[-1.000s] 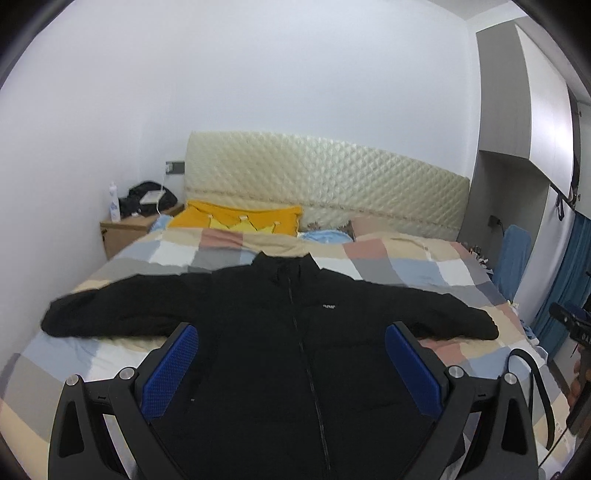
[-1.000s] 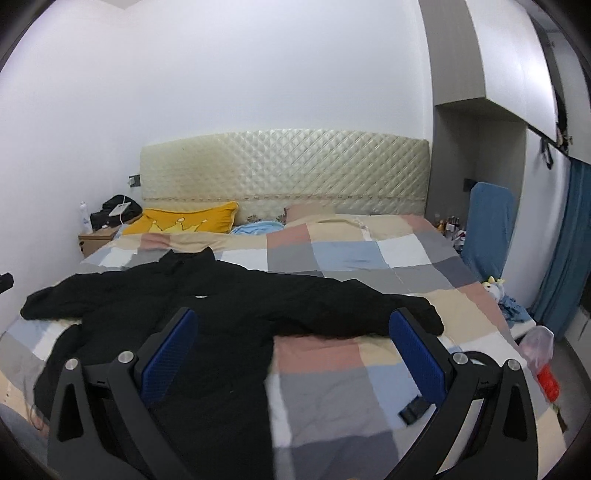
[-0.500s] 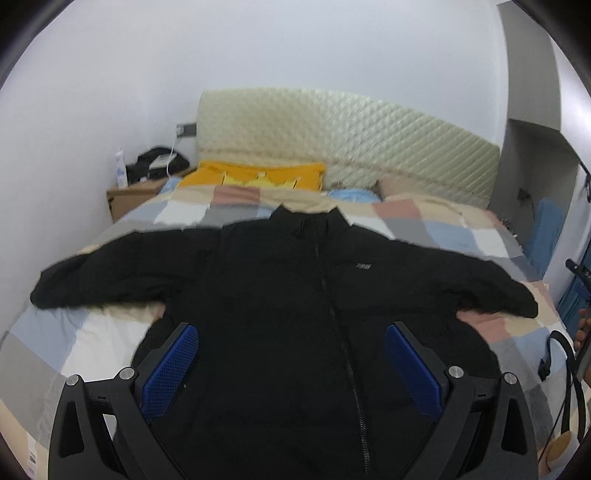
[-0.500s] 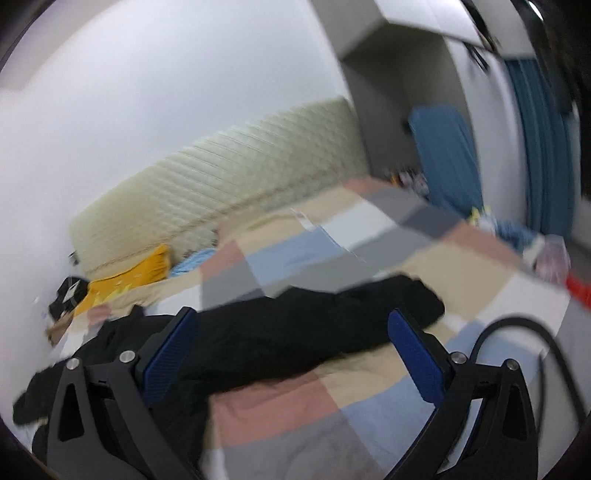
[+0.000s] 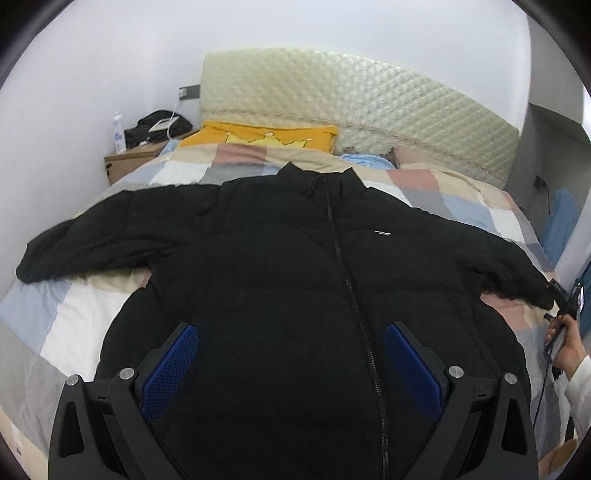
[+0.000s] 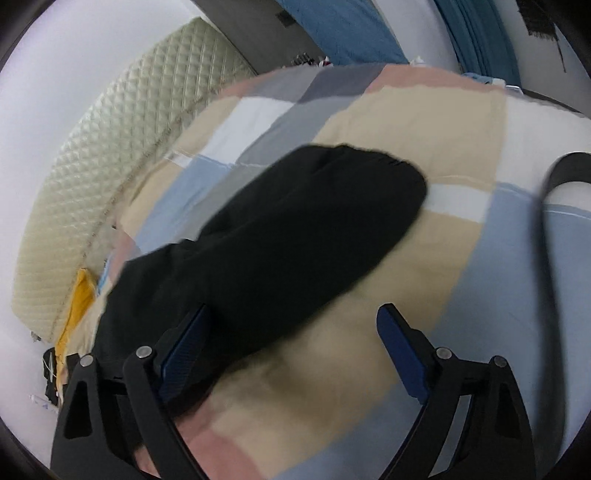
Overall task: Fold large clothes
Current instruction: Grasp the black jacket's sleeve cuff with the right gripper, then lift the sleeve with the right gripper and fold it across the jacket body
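A black zip-up puffer jacket (image 5: 295, 266) lies front up on the checked quilt (image 5: 66, 325), both sleeves spread out. My left gripper (image 5: 291, 354) is open, hovering over the jacket's lower front with nothing between its blue pads (image 5: 170, 365). The right wrist view is rolled and blurred. There my right gripper (image 6: 291, 332) hangs over the cuff end of the right sleeve (image 6: 295, 229), jaws wide and closing. The sleeve lies partly between the fingers, by the left pad (image 6: 184, 347), and neither pad presses on it. A hand (image 5: 565, 347) holds that gripper at the right edge.
A quilted headboard (image 5: 369, 110) and a yellow pillow (image 5: 266, 134) are at the far end. A nightstand (image 5: 129, 158) with a bottle and a black bag stands at the back left. A black strap (image 6: 569, 166) lies on the quilt right of the sleeve. Blue curtains (image 6: 476, 33) hang beyond.
My left gripper has sunk closer to the jacket's front. My right gripper has rolled and swung down to the right sleeve's cuff, which now fills its view.
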The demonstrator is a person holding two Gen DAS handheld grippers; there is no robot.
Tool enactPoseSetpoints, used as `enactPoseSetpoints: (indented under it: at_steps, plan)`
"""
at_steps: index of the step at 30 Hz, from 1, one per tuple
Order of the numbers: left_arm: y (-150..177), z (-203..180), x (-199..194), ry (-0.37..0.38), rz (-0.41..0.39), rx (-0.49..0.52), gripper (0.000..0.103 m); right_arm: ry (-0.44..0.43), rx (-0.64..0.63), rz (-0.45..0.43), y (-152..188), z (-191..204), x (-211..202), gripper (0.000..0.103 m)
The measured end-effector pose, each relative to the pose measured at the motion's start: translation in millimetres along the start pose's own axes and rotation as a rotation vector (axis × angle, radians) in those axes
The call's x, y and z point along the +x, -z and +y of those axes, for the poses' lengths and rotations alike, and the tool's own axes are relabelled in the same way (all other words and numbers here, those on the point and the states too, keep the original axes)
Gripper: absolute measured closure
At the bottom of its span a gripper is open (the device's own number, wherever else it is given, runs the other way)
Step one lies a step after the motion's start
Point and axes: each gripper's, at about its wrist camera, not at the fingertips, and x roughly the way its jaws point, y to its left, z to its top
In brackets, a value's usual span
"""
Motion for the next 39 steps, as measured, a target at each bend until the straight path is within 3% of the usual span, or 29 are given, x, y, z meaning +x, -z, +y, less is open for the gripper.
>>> enactPoseSetpoints:
  at_steps: [3,6,12,14,16,19,21,25,31,36,39]
  plan:
    - [2.5,8.9,9.4,-0.013,0.016,-0.047,0.001,-0.002,0.005,-0.073,-9.8,0.0,16.4,0.011]
    - [4.3,18.4,18.6,-0.037,0.035,-0.082,0.001,-0.026,0.047,-0.123,-23.2,-8.8,28.9,0.001]
    - [8.2,18.8,36.9,-0.092,0.071,-0.064,0.001,-0.026,0.020,-0.175,-51.9,-7.5,54.8,0.001]
    - [9.0,14.9,41.2,-0.103,0.077,-0.055,0.001,-0.032,0.021,-0.194,-58.8,-7.2,60.1,0.010]
    - [9.2,10.2,43.6,-0.115,0.073,-0.042,0.001,-0.058,0.022,-0.179,-65.2,-9.9,66.1,0.052]
    - [11.2,5.4,44.2,-0.125,0.072,-0.020,0.001,-0.077,-0.043,-0.152,-67.0,-4.0,69.6,0.073]
    - [15.3,3.7,40.2,-0.133,0.050,0.000,0.001,-0.073,-0.104,-0.148,-70.1,1.9,67.0,0.080]
    - [10.5,1.0,38.4,-0.239,0.020,0.013,0.001,-0.063,-0.172,-0.139,-82.4,8.2,59.8,0.085]
    - [-1.4,6.7,23.2,-0.235,-0.009,-0.053,0.001,-0.090,-0.180,-0.147,-108.1,14.5,35.9,0.086]
    - [4.0,1.3,-1.1,-0.338,-0.078,0.049,0.001,-0.114,-0.231,-0.181,-121.8,37.0,-3.2,0.086]
    - [5.0,4.0,-9.0,-0.315,-0.063,0.042,0.001,-0.114,-0.246,-0.186,-128.3,48.1,-23.9,0.086]
